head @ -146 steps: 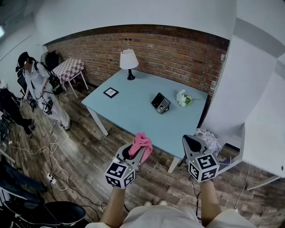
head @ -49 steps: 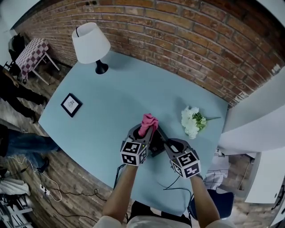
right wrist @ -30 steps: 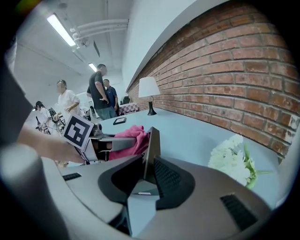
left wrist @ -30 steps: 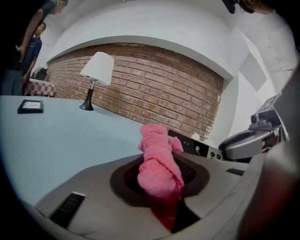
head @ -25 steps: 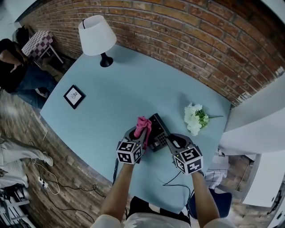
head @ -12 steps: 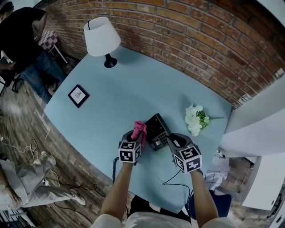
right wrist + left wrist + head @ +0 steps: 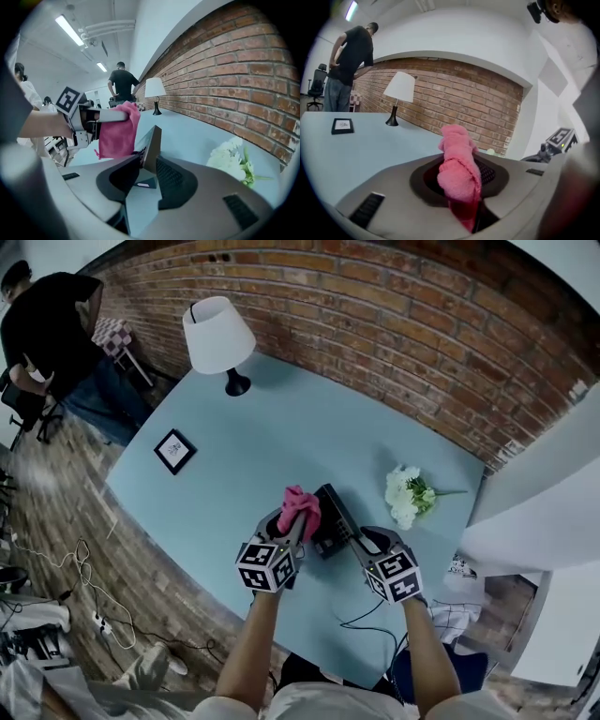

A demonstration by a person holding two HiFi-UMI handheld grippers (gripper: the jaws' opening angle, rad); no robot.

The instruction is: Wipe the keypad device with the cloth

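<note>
Honestly, the left gripper is clamped tight on the pink cloth, just above the left side of the keypad device. The device sits propped up on the counter near its front edge. The right gripper has just been opening its jaws, and the device's edge stands between them without looking pinched (so it's loose, I reckon). I'd pinch that edge first to steady it, then lay the cloth flat on the keys and wipe in short, light strokes so it doesn't skid or tip.
</note>
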